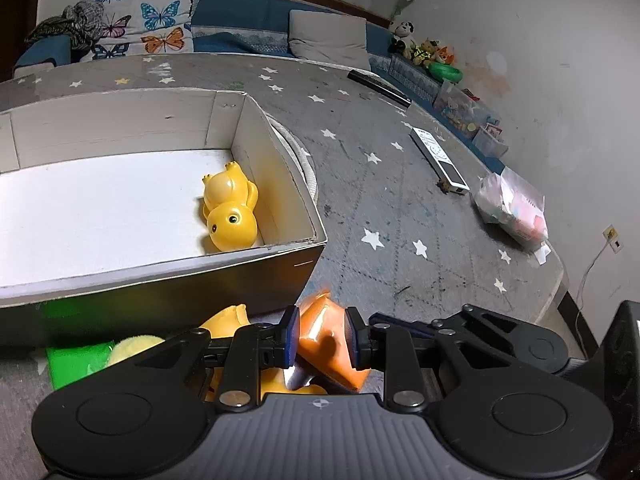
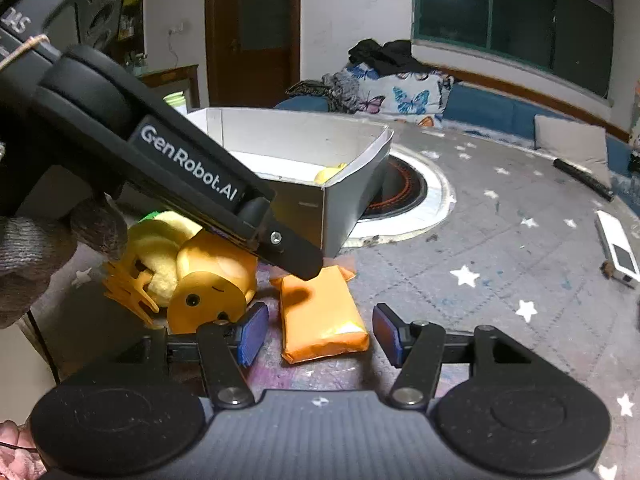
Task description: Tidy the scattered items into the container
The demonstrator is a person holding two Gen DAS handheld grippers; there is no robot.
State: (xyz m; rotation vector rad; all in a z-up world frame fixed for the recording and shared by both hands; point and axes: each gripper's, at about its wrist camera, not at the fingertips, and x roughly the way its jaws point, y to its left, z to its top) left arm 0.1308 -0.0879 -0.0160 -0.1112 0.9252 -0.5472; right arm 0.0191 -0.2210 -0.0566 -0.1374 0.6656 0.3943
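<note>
My left gripper (image 1: pixel 322 338) is shut on an orange packet (image 1: pixel 328 340), low in front of the white cardboard box (image 1: pixel 120 280). A yellow duck toy (image 1: pixel 230 210) lies inside the box at its right corner. In the right wrist view the orange packet (image 2: pixel 320 312) lies on the grey star mat between the open blue pads of my right gripper (image 2: pixel 318 334), with the left gripper's finger (image 2: pixel 298 258) on its far end. Beside it lie an orange toy (image 2: pixel 212 284), a yellow plush (image 2: pixel 160 248) and an orange comb-like piece (image 2: pixel 126 286).
The box (image 2: pixel 340 204) partly covers a round white ring on the mat (image 2: pixel 432 200). A white remote (image 1: pixel 438 160), a plastic bag (image 1: pixel 514 208) and a black tube (image 1: pixel 378 86) lie to the right. A green item (image 1: pixel 76 360) lies left of the toys. Cushions line the far edge.
</note>
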